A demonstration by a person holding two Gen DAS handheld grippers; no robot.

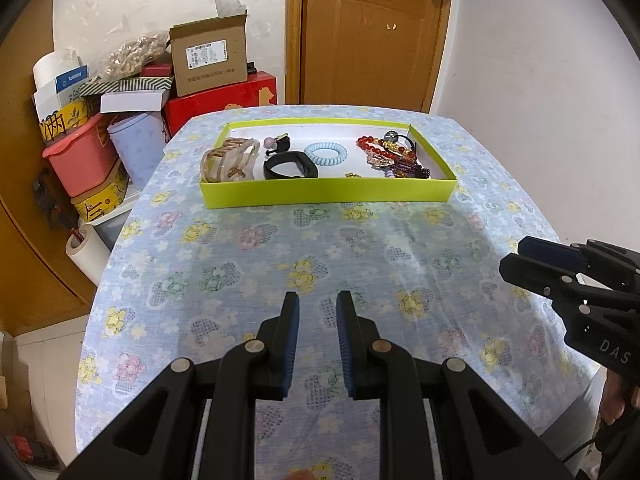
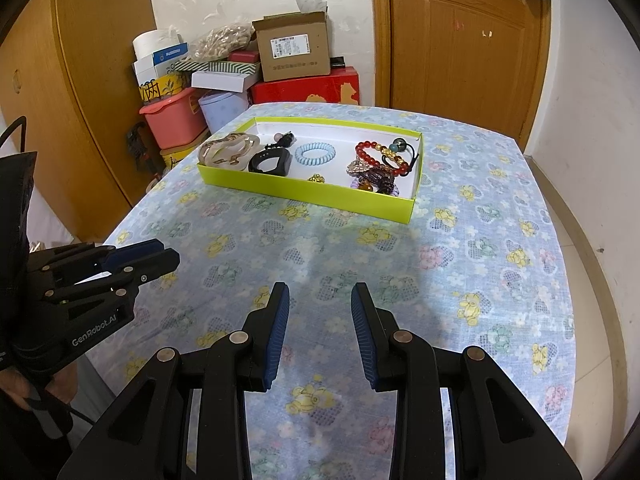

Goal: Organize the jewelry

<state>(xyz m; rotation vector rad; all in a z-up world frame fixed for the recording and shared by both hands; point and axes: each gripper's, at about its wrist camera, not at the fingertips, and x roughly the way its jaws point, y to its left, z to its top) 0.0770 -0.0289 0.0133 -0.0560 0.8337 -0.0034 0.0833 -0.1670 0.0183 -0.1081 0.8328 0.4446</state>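
Observation:
A lime green tray [image 1: 328, 193] [image 2: 304, 192] sits at the far end of the floral table. It holds a beige hair claw [image 1: 228, 160] [image 2: 226, 152], a black band [image 1: 290, 166] [image 2: 270, 162], a light blue coil hair tie [image 1: 325, 153] [image 2: 315, 153], a red bead bracelet [image 1: 378, 148] [image 2: 370, 150] and a pile of other beads and ties [image 1: 404, 166] [image 2: 378, 180]. My left gripper [image 1: 318, 304] [image 2: 160, 254] is open and empty over the near table. My right gripper [image 2: 320, 296] [image 1: 516, 256] is open and empty beside it.
The table with the floral cloth [image 1: 280, 260] [image 2: 460, 260] has its left edge next to stacked boxes, a pink bin [image 1: 80, 156] and a cardboard box [image 1: 208, 56]. A wooden door [image 1: 368, 32] stands behind the table. A paper roll [image 1: 86, 256] stands at the left.

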